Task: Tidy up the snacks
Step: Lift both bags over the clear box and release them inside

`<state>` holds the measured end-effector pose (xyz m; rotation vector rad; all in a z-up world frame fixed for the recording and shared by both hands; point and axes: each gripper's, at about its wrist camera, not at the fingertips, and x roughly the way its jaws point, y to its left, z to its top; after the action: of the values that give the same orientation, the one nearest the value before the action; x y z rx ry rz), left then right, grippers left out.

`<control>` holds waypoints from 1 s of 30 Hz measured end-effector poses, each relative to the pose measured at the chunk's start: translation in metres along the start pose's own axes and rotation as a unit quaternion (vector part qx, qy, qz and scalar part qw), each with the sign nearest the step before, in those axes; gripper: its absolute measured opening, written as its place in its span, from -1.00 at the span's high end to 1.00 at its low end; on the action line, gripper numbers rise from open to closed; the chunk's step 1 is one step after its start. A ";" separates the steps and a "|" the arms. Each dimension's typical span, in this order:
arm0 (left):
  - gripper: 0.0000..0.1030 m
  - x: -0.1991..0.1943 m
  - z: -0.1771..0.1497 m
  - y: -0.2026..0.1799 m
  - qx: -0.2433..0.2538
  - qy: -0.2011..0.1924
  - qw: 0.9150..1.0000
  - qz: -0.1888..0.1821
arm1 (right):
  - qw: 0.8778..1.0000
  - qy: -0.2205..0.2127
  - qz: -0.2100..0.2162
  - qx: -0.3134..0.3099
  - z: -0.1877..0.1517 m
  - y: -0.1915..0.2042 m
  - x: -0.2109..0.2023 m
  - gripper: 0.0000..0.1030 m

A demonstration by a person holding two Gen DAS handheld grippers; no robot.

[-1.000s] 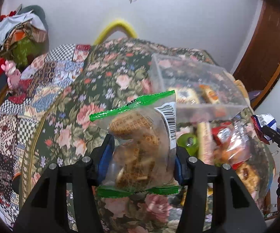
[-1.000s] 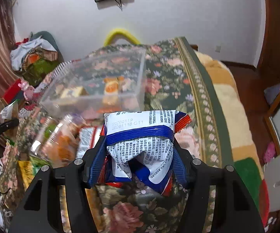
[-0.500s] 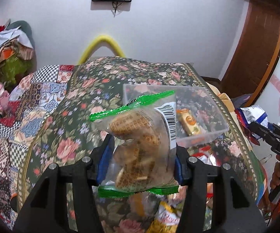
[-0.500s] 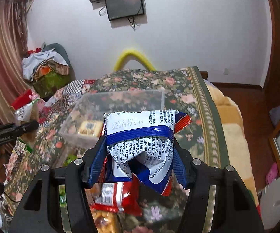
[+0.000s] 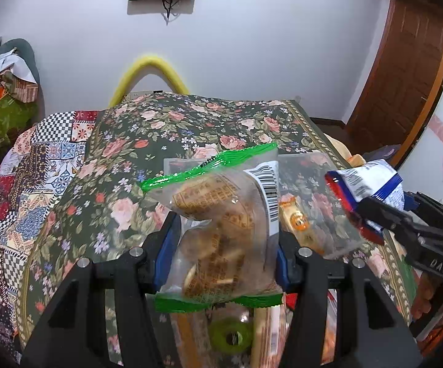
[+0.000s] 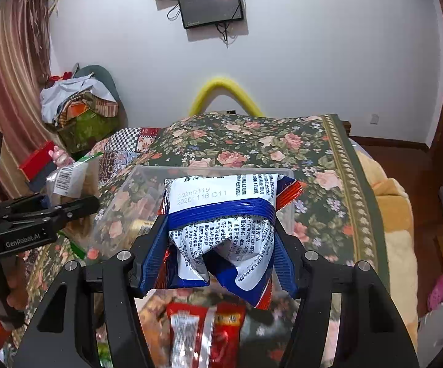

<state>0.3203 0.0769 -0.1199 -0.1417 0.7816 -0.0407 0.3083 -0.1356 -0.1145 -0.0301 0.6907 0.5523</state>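
Your left gripper (image 5: 224, 251) pinches a clear green-edged bag of brown biscuits (image 5: 221, 230), your right gripper (image 6: 218, 254) a white-and-blue crinkled snack packet (image 6: 221, 230); both hang above the clear plastic bin (image 6: 120, 202) on the floral bed (image 6: 252, 141).

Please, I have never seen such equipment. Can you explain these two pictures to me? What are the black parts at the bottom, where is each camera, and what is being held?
No robot is here. A person holds a pair of black tongs in each hand, and a wide-angle camera on each looks forward along its two fingers. That is why black fingers fill the bottom of both pictures.

The left camera shows the left tongs shut on a clear biscuit bag with green edges. The right camera shows the right tongs shut on a white and blue snack packet.

Below lies a bed with a floral cover. On it stands a clear plastic box with a few snacks inside, and more loose snacks, such as a red packet, lie in front of it. Each camera also sees the other tongs at its edge.
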 end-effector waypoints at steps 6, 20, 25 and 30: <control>-0.04 0.038 0.010 0.003 -0.009 0.026 1.000 -0.001 | 1.000 0.026 0.003 -0.005 0.010 0.002 0.030 -0.14; -0.04 0.089 0.017 0.009 0.000 0.075 0.997 0.014 | 0.994 0.109 0.000 -0.023 0.014 0.002 0.089 -0.15; -0.05 0.094 0.017 0.006 0.005 0.075 0.997 0.017 | 0.991 0.121 -0.013 -0.050 0.010 0.008 0.098 -0.18; -0.10 0.090 0.016 0.007 0.010 0.081 0.997 0.013 | 0.992 0.124 -0.007 -0.033 0.008 0.005 0.100 -0.28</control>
<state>0.3956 0.0776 -0.1727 -0.1100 0.9446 -0.0355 0.3738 -0.0822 -0.1689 -0.1671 0.9142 0.5639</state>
